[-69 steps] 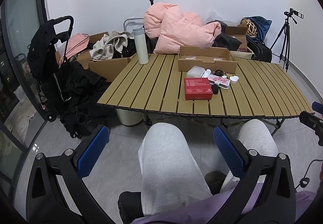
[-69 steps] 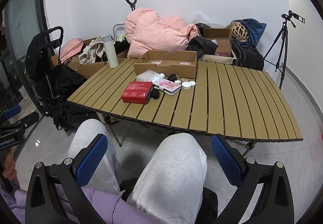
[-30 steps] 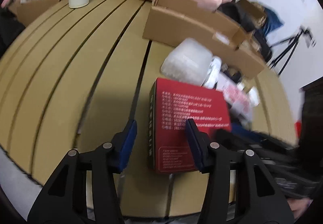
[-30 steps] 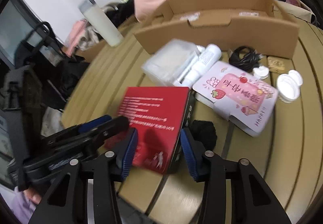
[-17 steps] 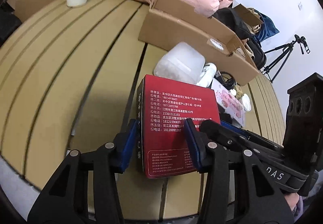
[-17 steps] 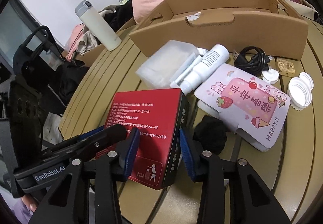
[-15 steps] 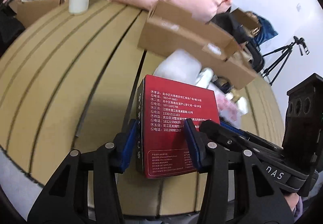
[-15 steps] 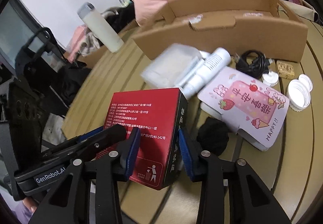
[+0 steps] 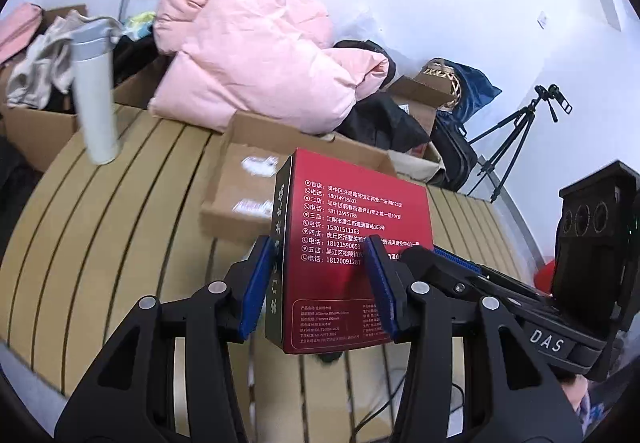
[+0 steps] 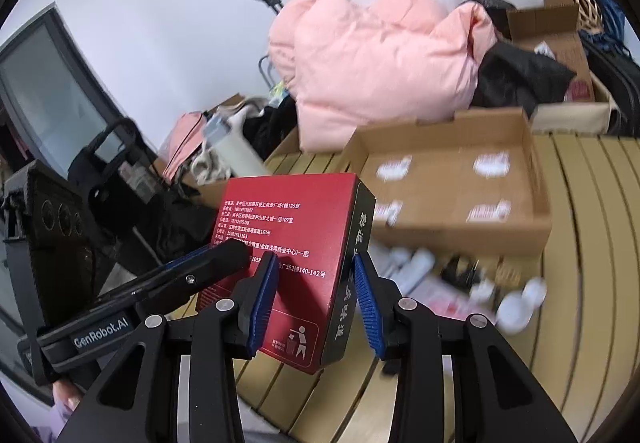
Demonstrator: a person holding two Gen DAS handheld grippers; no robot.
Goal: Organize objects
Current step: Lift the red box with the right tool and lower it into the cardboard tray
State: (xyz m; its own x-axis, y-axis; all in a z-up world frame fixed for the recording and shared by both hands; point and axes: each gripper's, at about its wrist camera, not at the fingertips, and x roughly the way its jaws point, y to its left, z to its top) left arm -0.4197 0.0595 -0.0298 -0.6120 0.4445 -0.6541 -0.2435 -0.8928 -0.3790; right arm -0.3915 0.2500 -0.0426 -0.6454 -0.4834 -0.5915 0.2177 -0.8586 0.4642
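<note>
Here the slatted bench (image 9: 120, 235) fills the lower half of both views, tan boards running away from the camera. Behind it, at the top centre of the left wrist view, a pink puffy jacket (image 9: 248, 55) is heaped against the wall. In front of the jacket an open cardboard tray (image 10: 452, 187) sits on the bench, right of centre in the right wrist view, with white labels on its floor.

The red box (image 9: 352, 243) is off the boards, in the middle of both frames, held between the two tools. In the left wrist view the left gripper (image 9: 316, 283) has its blue fingers (image 9: 254, 283) clamped over the box's black left edge, one pad on the black side face and the other on the red printed face. In the right wrist view the right gripper (image 10: 316, 299) grips the opposite black edge of the red box (image 10: 288, 243) the same way, left pad on the red face, right pad beside the black side panel. Each tool shows in the other's view, entering from the outer side and reaching the box.

A white flask (image 9: 94, 99) stands upright at the upper left of the left wrist view. Small items (image 10: 460, 283), blurred, lie on the bench just below the tray.
</note>
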